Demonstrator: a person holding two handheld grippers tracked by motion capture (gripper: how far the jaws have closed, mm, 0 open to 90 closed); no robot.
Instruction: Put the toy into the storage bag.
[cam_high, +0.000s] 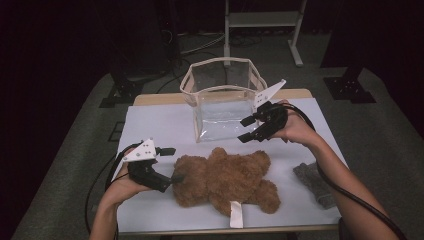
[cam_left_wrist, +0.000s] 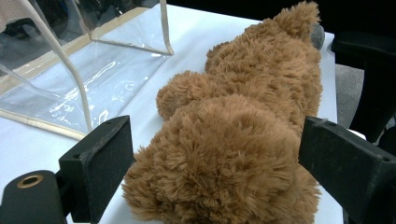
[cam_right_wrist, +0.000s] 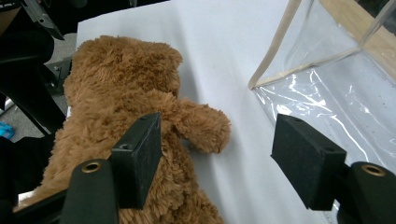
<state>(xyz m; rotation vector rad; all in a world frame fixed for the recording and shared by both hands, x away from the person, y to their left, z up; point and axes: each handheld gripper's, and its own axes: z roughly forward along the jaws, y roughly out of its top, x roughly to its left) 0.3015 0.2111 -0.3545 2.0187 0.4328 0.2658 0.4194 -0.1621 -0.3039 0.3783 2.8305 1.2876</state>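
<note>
left gripper (cam_high: 172, 165): jaws wide, one on each side of the teddy bear's (cam_high: 225, 180) end, grip unclear | right gripper (cam_high: 247, 129): jaws wide, empty, above bear | bear: lying flat just in front of clear bag (cam_high: 220, 97)

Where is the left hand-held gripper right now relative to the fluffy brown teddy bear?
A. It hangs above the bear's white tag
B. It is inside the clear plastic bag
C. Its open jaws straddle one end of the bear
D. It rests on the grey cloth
C: in the left gripper view the left hand-held gripper has one black jaw on each side of the fluffy brown teddy bear, which lies on the white table cover.
</note>
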